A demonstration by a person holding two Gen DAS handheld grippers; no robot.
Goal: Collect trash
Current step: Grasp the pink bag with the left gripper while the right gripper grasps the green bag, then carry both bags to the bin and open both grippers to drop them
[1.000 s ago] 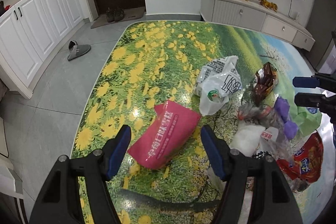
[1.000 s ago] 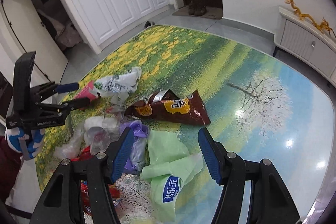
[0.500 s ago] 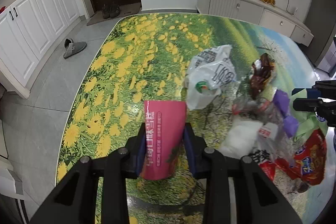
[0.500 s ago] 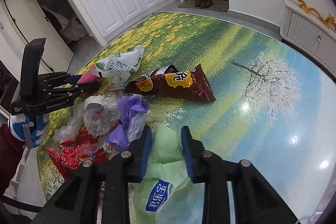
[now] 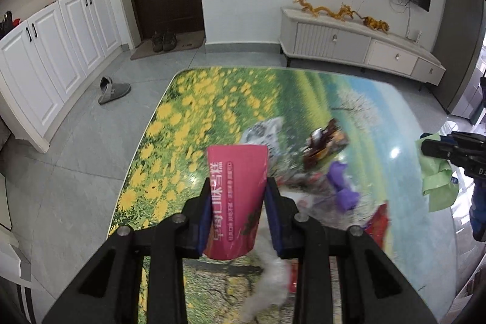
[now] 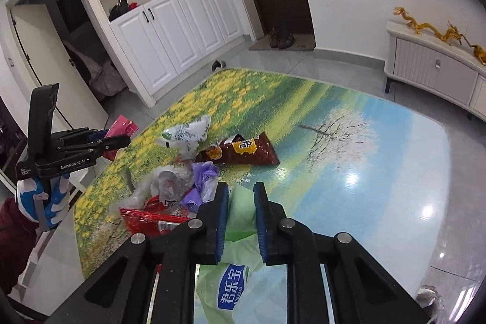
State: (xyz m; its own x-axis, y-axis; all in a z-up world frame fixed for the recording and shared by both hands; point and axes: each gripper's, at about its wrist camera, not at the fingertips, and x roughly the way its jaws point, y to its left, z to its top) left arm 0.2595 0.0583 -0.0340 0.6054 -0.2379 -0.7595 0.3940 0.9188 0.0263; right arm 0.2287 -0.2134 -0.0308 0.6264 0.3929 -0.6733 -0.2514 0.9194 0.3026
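My left gripper (image 5: 238,187) is shut on a pink snack pouch (image 5: 235,196) and holds it lifted above the table; the pouch also shows in the right wrist view (image 6: 121,128). My right gripper (image 6: 241,192) is shut on a light green plastic bag (image 6: 240,210), lifted off the table; the bag also shows in the left wrist view (image 5: 437,187). On the table lie a white plastic bag (image 6: 186,135), a brown chip bag (image 6: 243,152), a purple wrapper (image 6: 202,175), a clear bag (image 6: 165,182) and a red wrapper (image 6: 145,217).
The glossy table (image 6: 349,172) has a printed meadow picture. White cabinets (image 5: 45,56) stand at the left, a low TV console (image 5: 349,41) at the back wall. A slipper (image 5: 112,85) and shoes (image 5: 164,40) lie on the tiled floor.
Both grippers closed, the left on the pink pouch and the right on the green bag, and both lifted their items up off the table.
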